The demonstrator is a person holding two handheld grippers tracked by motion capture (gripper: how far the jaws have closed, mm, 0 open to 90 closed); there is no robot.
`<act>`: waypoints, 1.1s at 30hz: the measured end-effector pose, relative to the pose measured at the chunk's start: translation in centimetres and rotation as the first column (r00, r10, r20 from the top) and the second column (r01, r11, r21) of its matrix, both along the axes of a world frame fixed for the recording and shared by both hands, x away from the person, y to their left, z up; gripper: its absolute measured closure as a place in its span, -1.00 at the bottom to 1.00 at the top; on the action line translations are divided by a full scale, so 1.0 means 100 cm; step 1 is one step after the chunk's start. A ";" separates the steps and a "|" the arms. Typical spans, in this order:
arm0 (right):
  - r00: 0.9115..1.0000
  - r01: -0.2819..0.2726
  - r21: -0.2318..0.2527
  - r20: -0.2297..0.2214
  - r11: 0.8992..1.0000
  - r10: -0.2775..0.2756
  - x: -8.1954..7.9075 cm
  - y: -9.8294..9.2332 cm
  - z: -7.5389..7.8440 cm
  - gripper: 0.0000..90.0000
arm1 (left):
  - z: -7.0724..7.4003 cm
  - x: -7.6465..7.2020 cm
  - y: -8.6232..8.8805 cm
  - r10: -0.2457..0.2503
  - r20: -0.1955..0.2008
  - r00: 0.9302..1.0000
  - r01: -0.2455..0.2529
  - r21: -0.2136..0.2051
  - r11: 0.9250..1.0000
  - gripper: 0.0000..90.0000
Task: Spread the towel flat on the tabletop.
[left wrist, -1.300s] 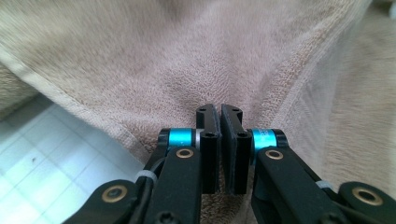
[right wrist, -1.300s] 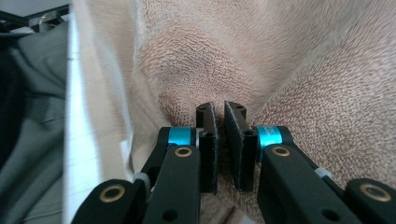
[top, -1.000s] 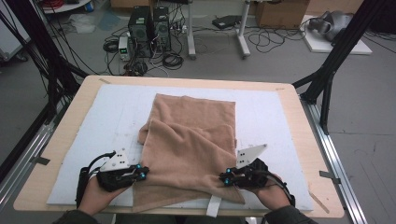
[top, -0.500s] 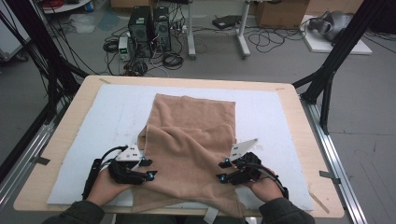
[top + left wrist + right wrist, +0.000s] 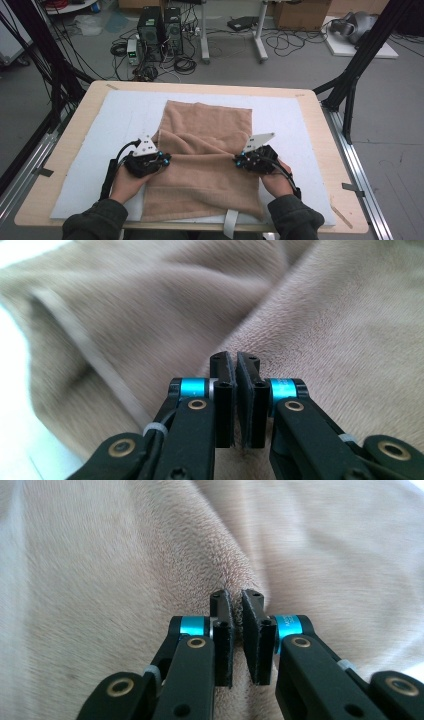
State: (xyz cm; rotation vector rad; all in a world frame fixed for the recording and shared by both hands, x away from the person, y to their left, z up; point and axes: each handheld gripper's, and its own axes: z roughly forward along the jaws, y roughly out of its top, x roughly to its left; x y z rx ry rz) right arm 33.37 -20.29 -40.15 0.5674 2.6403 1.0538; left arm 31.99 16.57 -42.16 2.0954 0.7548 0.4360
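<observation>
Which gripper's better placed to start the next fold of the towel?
Neither clearly. The left gripper and right gripper sit at mirrored spots on the brown towel's side edges, each pinching a ridge of cloth. The fold probably needs both lifting together.

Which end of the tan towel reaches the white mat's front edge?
The tan towel's near end, by the person's sleeves; the far end has bare white mat beyond it.

1. The tan towel (image 5: pixel 205 150) under my tools is soft, matt cloth with a short fuzzy nap.
2. My left gripper (image 5: pixel 235 365) is matt black plastic with glossy blue metal collars.
3. The table (image 5: pixel 310 100) edge looks like pale smooth wood.
</observation>
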 end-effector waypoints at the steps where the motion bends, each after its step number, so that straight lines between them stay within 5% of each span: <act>1: 1.000 0.015 0.009 -0.011 1.000 -0.015 0.005 -0.001 -0.002 0.85 | -0.004 0.005 -0.002 0.010 -0.022 1.000 -0.010 0.008 1.000 0.90; 4: 0.999 0.032 -0.020 -0.040 0.999 -0.033 0.015 0.001 -0.013 0.77 | -0.010 0.013 -0.003 0.020 -0.064 0.998 -0.019 0.009 1.000 0.75; 7: 0.997 0.063 -0.003 -0.041 0.998 -0.063 0.016 -0.003 -0.014 0.57 | -0.003 0.008 0.004 0.019 -0.047 0.999 -0.020 -0.011 1.000 0.57; 13: 0.998 0.049 0.070 0.029 0.996 -0.051 -0.009 -0.019 0.011 0.38 | 0.018 -0.016 0.022 -0.009 0.000 1.000 0.009 -0.029 1.000 0.41; 16: 0.998 0.049 0.059 0.041 0.997 -0.051 -0.024 -0.023 0.013 0.31 | 0.016 -0.031 0.028 -0.021 0.006 1.000 0.021 -0.041 0.999 0.37; 21: 0.999 -0.033 0.097 -0.025 0.995 0.035 -0.040 -0.020 0.001 0.31 | 0.001 -0.047 0.028 -0.054 -0.027 0.998 0.054 -0.023 0.998 0.32; 27: 0.991 -0.070 0.050 -0.114 0.996 0.075 -0.041 -0.012 -0.026 0.21 | -0.014 -0.043 0.017 -0.093 -0.100 0.991 0.096 0.026 0.995 0.17; 29: 0.988 -0.076 0.039 -0.129 0.996 0.081 -0.039 -0.010 -0.033 0.28 | -0.021 -0.042 0.014 -0.099 -0.107 0.989 0.106 0.060 0.993 0.20; 33: 0.986 -0.060 0.045 -0.153 0.997 0.067 -0.037 -0.009 -0.037 0.55 | -0.023 -0.043 0.014 -0.090 -0.094 0.992 0.095 0.044 0.995 0.38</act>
